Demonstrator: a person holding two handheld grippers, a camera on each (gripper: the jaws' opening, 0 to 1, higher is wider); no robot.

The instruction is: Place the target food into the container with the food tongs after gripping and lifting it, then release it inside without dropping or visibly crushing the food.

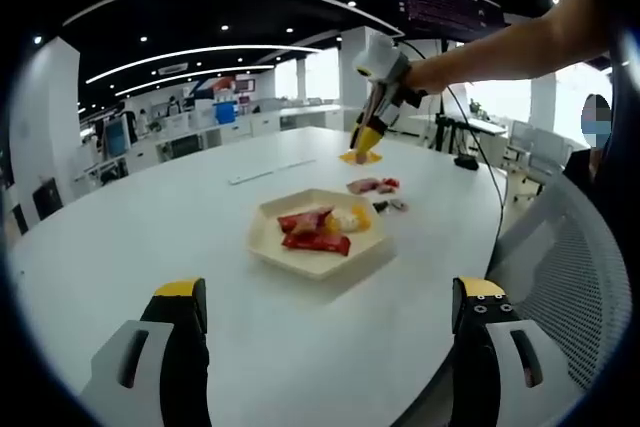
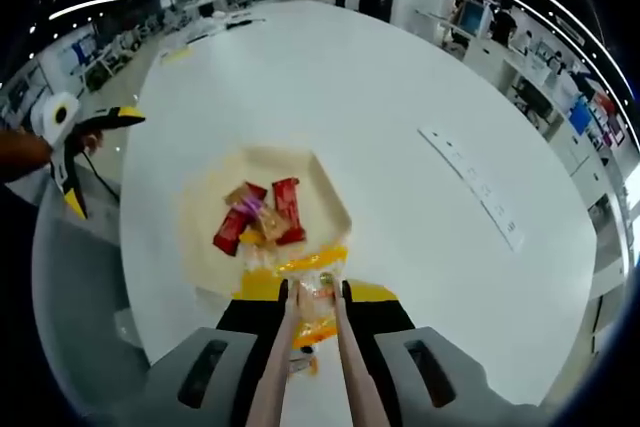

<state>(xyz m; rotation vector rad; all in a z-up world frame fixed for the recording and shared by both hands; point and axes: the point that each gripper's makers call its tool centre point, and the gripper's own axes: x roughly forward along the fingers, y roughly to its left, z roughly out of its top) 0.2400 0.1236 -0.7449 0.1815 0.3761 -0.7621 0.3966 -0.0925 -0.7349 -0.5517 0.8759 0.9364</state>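
A large white oval table fills the middle of the room. On it lies a long flat white strip, perhaps a ruler, well apart from the other items. A grey mesh office chair stands just beside the table's edge. Farther back are rows of desks with monitors, and a dark screen hangs high near the ceiling lights.

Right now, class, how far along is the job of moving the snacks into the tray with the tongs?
Done: several wrapped snacks already lie in the tray. In hand: the right gripper holds tongs pinching an orange packet, lifted near the tray's edge. Left: carry it over the tray and release it, then fetch the snacks on the table beyond.
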